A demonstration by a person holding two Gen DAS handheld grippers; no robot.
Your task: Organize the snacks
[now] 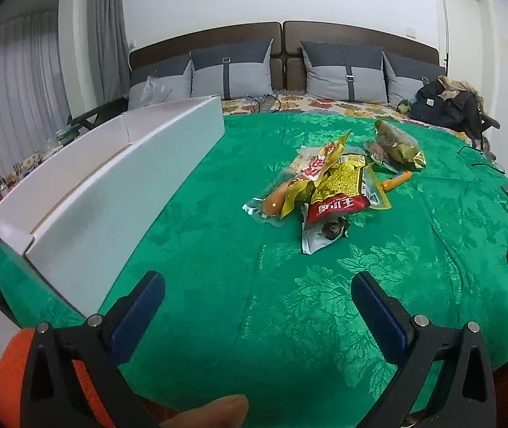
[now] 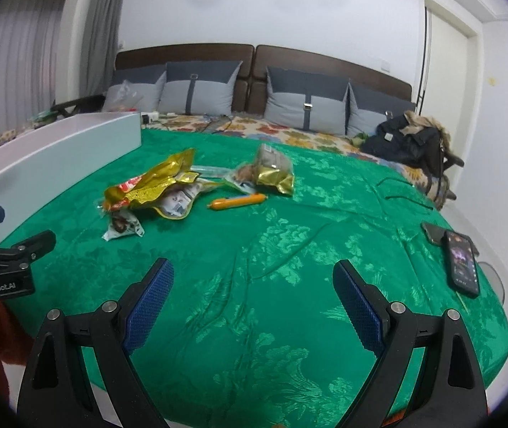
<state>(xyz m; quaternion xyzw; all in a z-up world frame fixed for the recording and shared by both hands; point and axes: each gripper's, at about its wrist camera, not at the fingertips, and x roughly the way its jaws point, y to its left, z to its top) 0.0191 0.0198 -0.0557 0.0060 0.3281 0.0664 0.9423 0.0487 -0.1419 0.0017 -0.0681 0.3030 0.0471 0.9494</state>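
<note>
A heap of snack packets [image 1: 328, 185] lies on the green bedspread [image 1: 254, 321], with a yellow-and-red bag on top and a sausage [image 1: 277, 198] in clear wrap at its left. A gold-ended packet [image 1: 396, 142] and an orange sausage [image 1: 395, 182] lie behind it. A long white box [image 1: 139, 178], open on top, stands at the left. My left gripper [image 1: 257, 299] is open, short of the heap. In the right wrist view the heap [image 2: 154, 192], the orange sausage [image 2: 237, 201] and the gold packet [image 2: 271, 171] lie ahead of my open right gripper [image 2: 254, 285]. The white box [image 2: 57, 153] sits far left.
Two phones [image 2: 461, 260] lie on the bedspread's right edge. A dark bag with clothes [image 2: 411, 142] rests at the far right of the bed, with grey pillows [image 2: 303, 110] against the headboard. A cable [image 2: 403, 189] trails near the bag. The left gripper's body [image 2: 0, 264] shows at the left.
</note>
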